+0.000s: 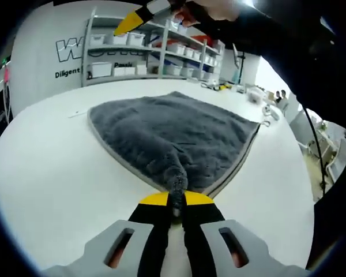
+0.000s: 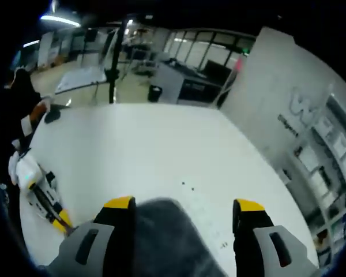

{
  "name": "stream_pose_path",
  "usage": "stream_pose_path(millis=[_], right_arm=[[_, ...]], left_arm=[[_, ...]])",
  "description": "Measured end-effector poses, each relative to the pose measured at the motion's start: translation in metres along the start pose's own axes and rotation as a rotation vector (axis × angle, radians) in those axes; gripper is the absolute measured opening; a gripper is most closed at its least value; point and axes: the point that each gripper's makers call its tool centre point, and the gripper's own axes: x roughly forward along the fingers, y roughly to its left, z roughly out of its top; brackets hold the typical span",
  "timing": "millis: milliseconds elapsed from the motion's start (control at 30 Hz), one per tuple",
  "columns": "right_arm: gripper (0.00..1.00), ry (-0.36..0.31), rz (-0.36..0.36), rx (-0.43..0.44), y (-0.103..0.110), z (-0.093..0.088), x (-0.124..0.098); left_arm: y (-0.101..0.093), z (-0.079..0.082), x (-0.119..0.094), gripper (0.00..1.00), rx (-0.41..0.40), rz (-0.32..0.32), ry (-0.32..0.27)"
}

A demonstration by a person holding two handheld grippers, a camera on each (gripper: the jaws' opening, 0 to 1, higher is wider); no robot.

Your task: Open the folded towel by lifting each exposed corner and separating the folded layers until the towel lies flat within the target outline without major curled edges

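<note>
Towel [image 1: 173, 130]: grey, spread on the white worktop [image 1: 52, 173]. My left tongs [image 1: 176, 202] are pressed together on its near corner, the cloth bunched between the yellow tips. My right tongs [image 2: 184, 210] stand spread above a towel edge, pinching nothing. Shelves [image 1: 155, 52] with white bins behind the worktop.

The dark grey towel [image 1: 173, 130] with pale edging lies spread on the white tabletop [image 1: 52, 173], its near corner bunched upward.
</note>
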Motion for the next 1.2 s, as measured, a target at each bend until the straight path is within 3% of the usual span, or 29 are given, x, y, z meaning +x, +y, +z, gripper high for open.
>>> stream_pose_path(millis=[267,400,500,633,1200], right_arm=[[0.68,0.117,0.055,-0.055,-0.011,-0.026,0.042],[0.65,0.154,0.101,-0.107,-0.001,-0.043,0.068],[0.52,0.153,0.145,-0.124,0.010,-0.049,0.083],[0.52,0.185,0.213,-0.121,0.030,-0.063,0.104],[0.44,0.243,0.234,-0.150,0.038,-0.088,0.124]], left_arm=[[-0.001,0.000,0.000,0.05,0.039,0.008,0.010],[-0.001,0.000,0.000,0.05,0.034,-0.003,0.011],[-0.002,0.000,0.000,0.05,0.031,-0.004,0.010],[-0.002,0.000,0.000,0.05,0.037,-0.002,0.011],[-0.002,-0.001,0.000,0.05,0.047,0.001,0.005]])
